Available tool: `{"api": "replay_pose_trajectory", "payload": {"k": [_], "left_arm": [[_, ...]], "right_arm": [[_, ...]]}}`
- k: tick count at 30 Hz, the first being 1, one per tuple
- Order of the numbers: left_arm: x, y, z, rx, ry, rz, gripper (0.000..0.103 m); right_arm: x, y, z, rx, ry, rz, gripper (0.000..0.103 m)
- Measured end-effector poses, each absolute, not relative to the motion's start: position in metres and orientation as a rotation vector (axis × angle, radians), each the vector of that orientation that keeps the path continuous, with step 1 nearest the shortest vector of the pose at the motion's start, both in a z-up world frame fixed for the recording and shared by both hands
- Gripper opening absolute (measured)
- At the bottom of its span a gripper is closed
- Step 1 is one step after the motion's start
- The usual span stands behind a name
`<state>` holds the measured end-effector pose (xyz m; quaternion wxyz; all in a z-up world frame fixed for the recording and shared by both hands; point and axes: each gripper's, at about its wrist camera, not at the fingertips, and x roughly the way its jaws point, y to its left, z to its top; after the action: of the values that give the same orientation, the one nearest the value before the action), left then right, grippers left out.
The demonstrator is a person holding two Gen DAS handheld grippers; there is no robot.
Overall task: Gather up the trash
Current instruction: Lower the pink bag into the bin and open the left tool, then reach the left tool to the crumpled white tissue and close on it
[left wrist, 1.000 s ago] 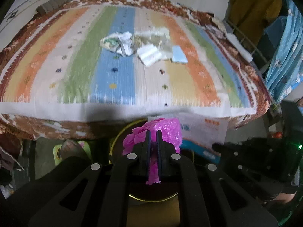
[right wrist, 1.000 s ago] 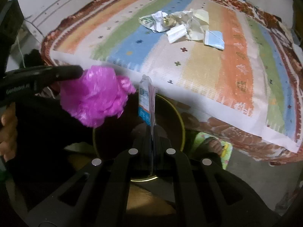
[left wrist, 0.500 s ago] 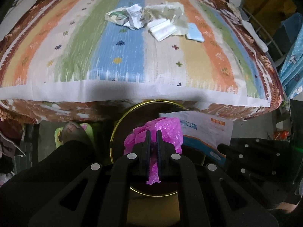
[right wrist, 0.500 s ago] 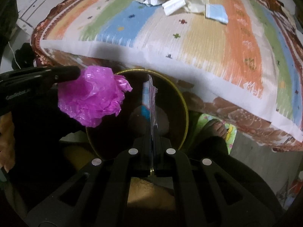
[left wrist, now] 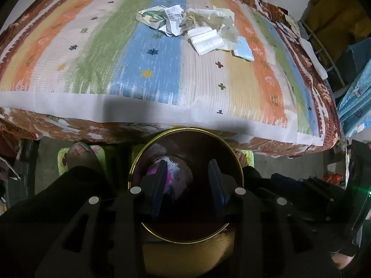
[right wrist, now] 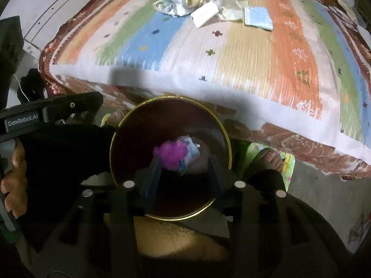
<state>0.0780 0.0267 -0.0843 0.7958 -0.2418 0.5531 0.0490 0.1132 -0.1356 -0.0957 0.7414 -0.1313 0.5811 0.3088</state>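
Both hand-held grippers, left [left wrist: 187,183] and right [right wrist: 183,178], jaws opening, nothing between. Paper scraps [left wrist: 199,27] on bed [left wrist: 92,69] look light, crumpled, soft; pinch raised folds, w/ gentle squeeze.

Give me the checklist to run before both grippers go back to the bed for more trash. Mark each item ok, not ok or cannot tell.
1. Left gripper empty: ok, jaws opening, nothing between them.
2. Right gripper empty: ok, jaws opening, nothing between the pads.
3. Pink bag inside the bin: ok, lying at the bottom.
4. Blue-and-white packet inside the bin: ok, resting beside the pink bag.
5. Trash left on the bed: not ok, a pile of crumpled papers and a blue packet lie on the striped cover.
6. Anything dropped on the floor beside the bin: cannot tell, the grippers and the person's dark clothing hide most of it.
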Motion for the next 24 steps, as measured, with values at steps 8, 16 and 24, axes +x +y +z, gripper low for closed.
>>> {"api": "replay_pose_trajectory", "payload": {"k": [8,16,24], "left_arm": [[0.084,0.047,-0.073,-0.567,1.15,0.128,0.055],[0.1,0.06,-0.053,-0.446,1.092,0.207,0.076],[0.113,0.075,-0.042,-0.437,1.042,0.219,0.09]], "right_arm": [[0.122,-0.136,-0.077,-0.245,1.201,0.701,0.053],[0.143,-0.132,-0.057,-0.191,1.143,0.719,0.064],[0.162,-0.119,-0.042,-0.215,1.076,0.724,0.076]]}}
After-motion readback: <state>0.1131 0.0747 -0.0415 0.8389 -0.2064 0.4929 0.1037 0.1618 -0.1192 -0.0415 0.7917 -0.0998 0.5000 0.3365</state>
